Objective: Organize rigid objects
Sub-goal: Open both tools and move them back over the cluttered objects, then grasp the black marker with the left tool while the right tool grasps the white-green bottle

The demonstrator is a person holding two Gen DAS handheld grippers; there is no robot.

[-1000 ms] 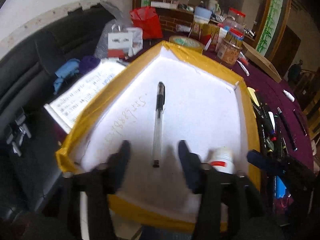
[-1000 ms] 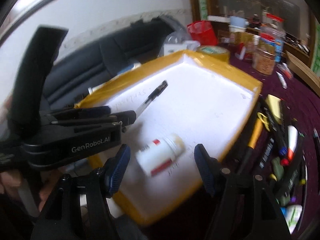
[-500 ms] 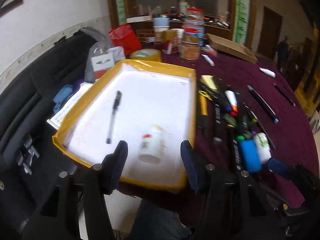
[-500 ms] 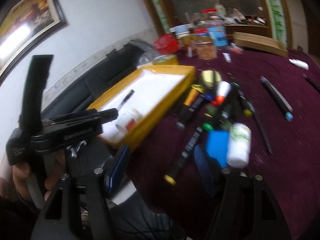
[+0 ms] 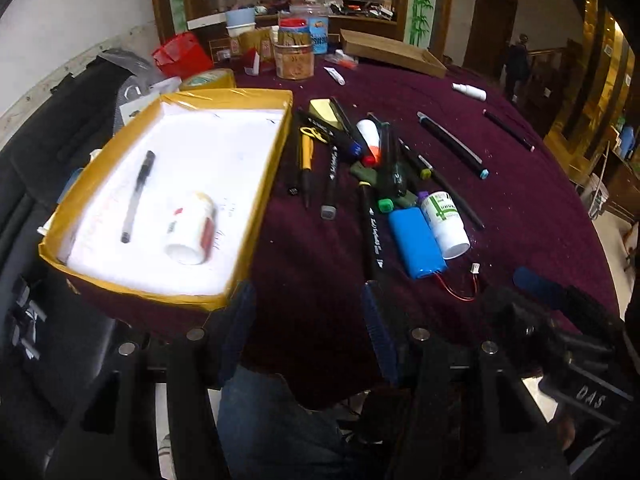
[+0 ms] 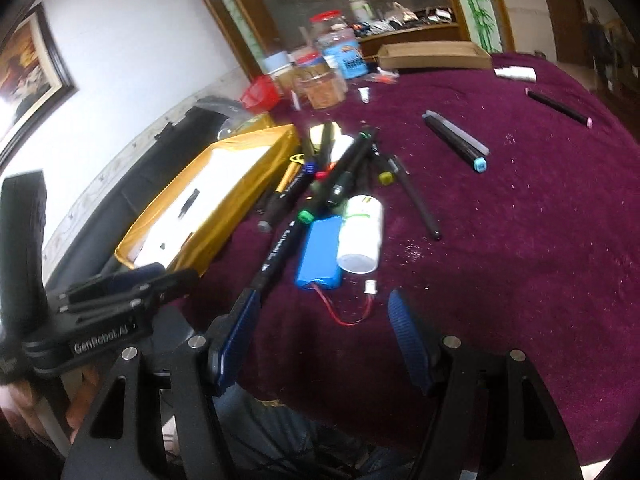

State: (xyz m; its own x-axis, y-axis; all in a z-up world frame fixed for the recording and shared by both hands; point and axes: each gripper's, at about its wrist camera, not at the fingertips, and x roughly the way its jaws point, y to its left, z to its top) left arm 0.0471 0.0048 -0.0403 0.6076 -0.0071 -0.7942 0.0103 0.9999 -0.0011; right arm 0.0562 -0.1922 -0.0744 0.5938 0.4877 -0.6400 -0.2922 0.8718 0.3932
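Observation:
A yellow-edged tray (image 5: pixel 264 168) with a white floor holds a black pen (image 5: pixel 138 196) and a white pill bottle (image 5: pixel 192 228) lying on its side. On the maroon tablecloth to its right lies a heap of markers (image 5: pixel 372 160), a blue battery pack (image 5: pixel 416 242) and a white-green bottle (image 5: pixel 446 220). My left gripper (image 5: pixel 308 324) is open and empty at the near table edge. My right gripper (image 6: pixel 324 332) is open and empty, just short of the battery pack (image 6: pixel 320 252) and white-green bottle (image 6: pixel 360 236).
Jars (image 5: pixel 294 54), a red basket (image 5: pixel 182 56), a tape roll (image 5: pixel 208 79) and a cardboard box (image 5: pixel 392 54) stand at the back. Loose markers (image 5: pixel 452 144) lie further right. A black sofa (image 5: pixel 52 120) is left of the table.
Both grippers have pulled back from over the tray and swung right toward the heap of markers. The pen and pill bottle stay in the tray.

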